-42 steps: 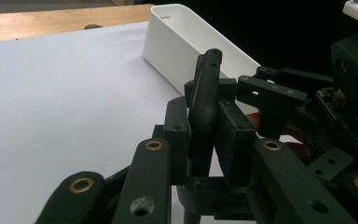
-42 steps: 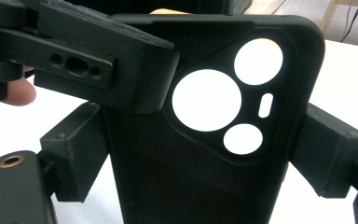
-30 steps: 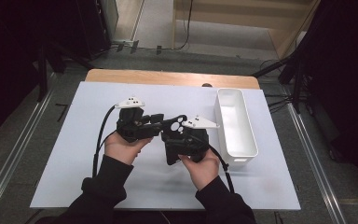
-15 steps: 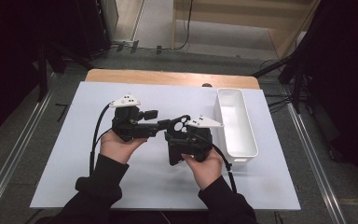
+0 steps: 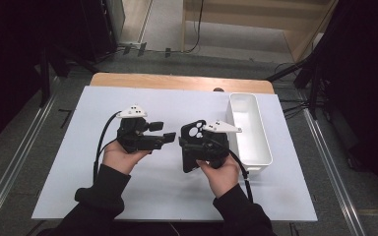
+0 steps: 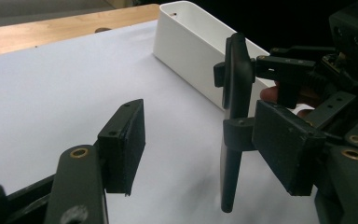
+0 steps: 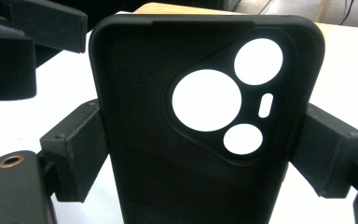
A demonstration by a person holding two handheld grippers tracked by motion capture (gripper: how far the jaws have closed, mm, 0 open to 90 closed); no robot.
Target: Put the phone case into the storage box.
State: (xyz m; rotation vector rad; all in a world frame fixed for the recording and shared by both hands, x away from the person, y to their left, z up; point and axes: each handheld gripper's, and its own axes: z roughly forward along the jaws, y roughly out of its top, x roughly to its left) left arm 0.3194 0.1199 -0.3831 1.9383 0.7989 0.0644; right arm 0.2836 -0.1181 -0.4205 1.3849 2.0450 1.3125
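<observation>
right gripper (image 5: 197, 147) clamps the matte black soft phone case (image 7: 205, 121), round camera cut-outs showing. left gripper (image 5: 166, 137) jaws just opened, nothing between.

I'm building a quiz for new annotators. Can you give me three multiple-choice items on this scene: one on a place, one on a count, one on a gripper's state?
1. Where is the white bin?
A. at the table's right side
B. at its left edge
C. under the left gripper

2. How many round cut-outs has the black phone case?
A. one
B. three
C. five

3. What is the right gripper doing?
A. hanging open
B. clamping the case
C. lying in the bin

Answers: 1 A, the high view shows it right of both hands. 2 B, the right gripper view shows three round holes beside a small slot. 3 B, its pads press the case's two edges.
</observation>
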